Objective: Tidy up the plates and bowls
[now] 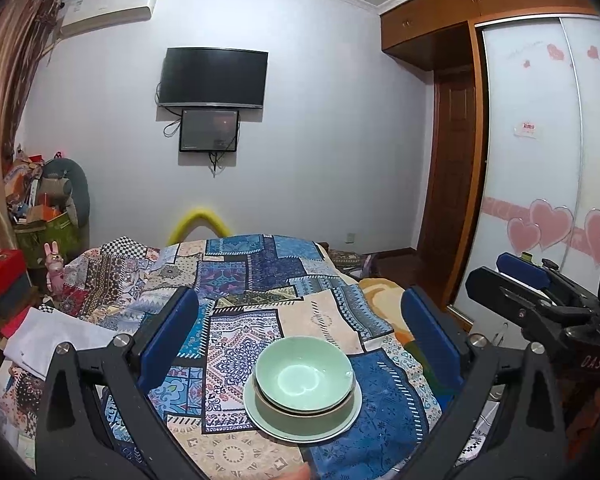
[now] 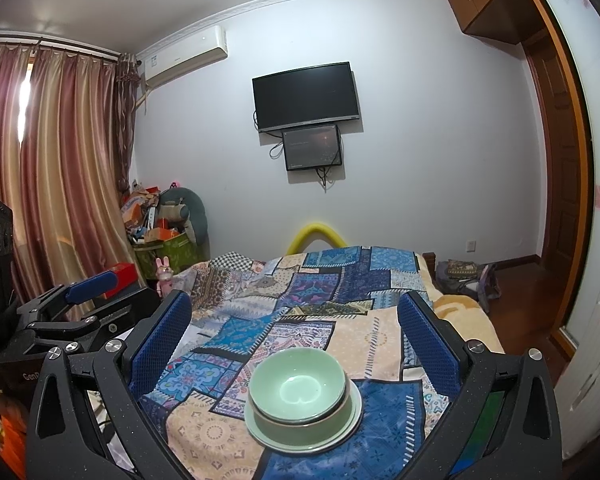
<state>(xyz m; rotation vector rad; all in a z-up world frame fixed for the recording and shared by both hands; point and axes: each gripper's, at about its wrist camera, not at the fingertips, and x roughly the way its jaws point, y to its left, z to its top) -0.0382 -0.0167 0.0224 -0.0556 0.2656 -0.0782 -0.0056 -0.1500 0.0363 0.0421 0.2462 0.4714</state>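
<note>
- Two celadon bowls (image 1: 305, 380) are nested on a celadon plate (image 1: 268, 420) on the patchwork quilt (image 1: 260, 276).
- The left gripper (image 1: 300, 340) and right gripper (image 2: 294, 338) are held above with jaws spread, empty.

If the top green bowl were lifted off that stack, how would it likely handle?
The top bowl looks like glazed ceramic, so probably rigid, breakable and slick against the gripper pads. It sits nested in another bowl on a plate, so the stack may shift when it is lifted. The patchwork bedspread beneath looks soft, likely an unsteady base.
</note>
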